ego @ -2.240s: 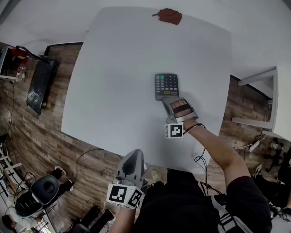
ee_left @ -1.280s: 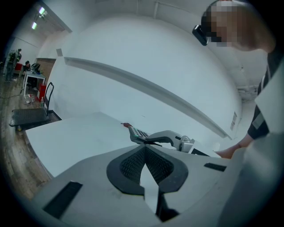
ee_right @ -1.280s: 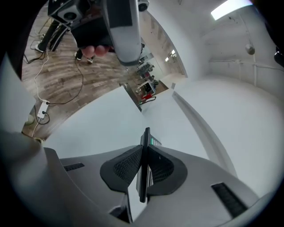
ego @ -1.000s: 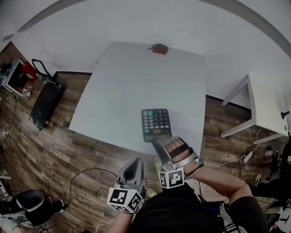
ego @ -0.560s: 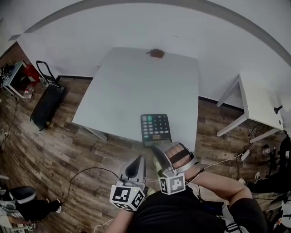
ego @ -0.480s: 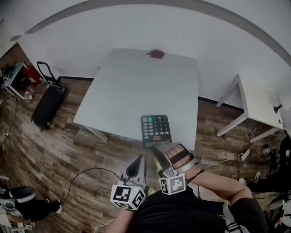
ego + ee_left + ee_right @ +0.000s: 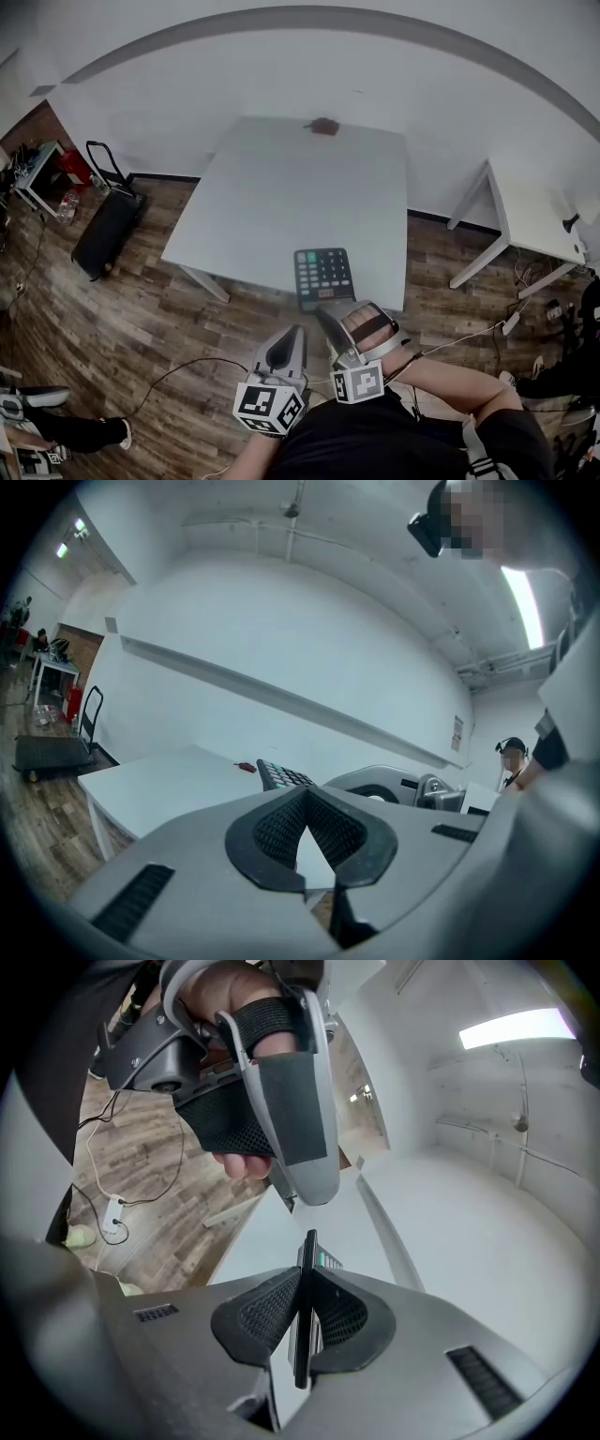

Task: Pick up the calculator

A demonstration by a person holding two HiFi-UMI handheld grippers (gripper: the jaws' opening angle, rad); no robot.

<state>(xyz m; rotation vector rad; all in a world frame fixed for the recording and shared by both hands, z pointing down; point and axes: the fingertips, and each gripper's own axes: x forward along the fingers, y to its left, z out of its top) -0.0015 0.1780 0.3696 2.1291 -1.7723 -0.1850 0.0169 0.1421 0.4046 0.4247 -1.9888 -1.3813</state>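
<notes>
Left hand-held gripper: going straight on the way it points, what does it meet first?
Probably the calculator, held in the right hand-held gripper; it shows just beyond the left hand-held gripper's shut tips. Depth is unclear: the white table may come first.

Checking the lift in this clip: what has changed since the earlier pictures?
The right gripper, shut on the calculator, has lifted it off the table and drawn it back towards the person, who has backed away from the table. The left gripper stays shut and empty by the body. The reddish thing stays at the table's far edge.
</notes>
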